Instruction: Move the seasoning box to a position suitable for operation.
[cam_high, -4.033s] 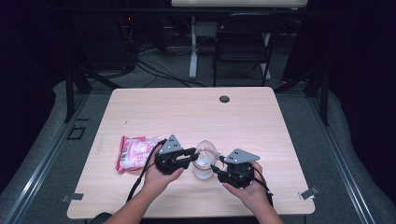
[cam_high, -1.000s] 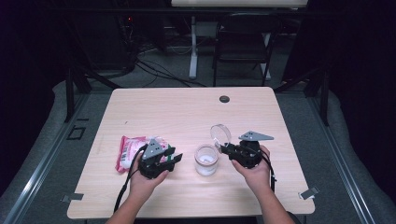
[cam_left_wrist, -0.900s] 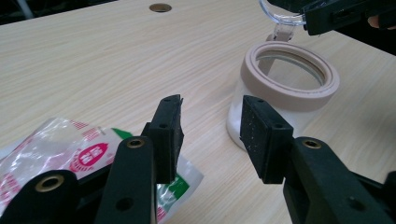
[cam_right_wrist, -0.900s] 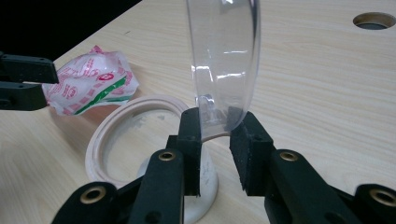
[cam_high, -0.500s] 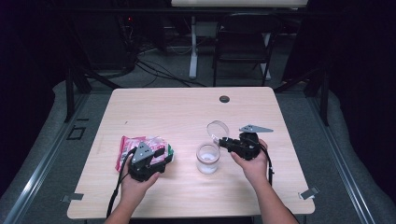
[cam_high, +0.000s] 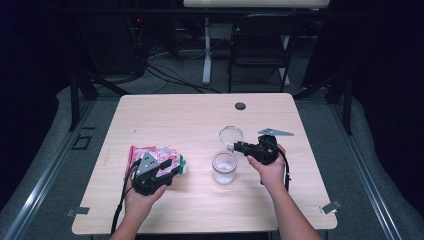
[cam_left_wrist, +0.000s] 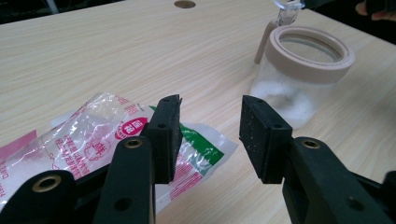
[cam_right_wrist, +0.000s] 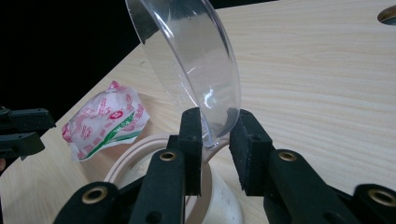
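A clear jar (cam_high: 224, 167) with a tan rim stands open mid-table, white powder at its bottom; it also appears as the jar (cam_left_wrist: 308, 70) and its rim (cam_right_wrist: 135, 158). My right gripper (cam_high: 236, 146) (cam_right_wrist: 215, 135) is shut on the edge of the clear round lid (cam_high: 231, 135) (cam_right_wrist: 187, 60), holding it tilted just behind the jar. A crinkled pink, white and green bag (cam_high: 150, 152) (cam_left_wrist: 93, 135) (cam_right_wrist: 105, 121) lies left of the jar. My left gripper (cam_high: 172, 170) (cam_left_wrist: 210, 126) hovers open over the bag's right end, with nothing between its pads.
A round grommet hole (cam_high: 240, 106) sits near the table's far edge. Bare wood (cam_high: 190, 125) stretches behind the bag and jar. A dark chair (cam_high: 260, 45) and cables lie beyond the table.
My left gripper has slid left from beside the jar to the bag. My right gripper has drifted slightly away from the jar with the lid still in it.
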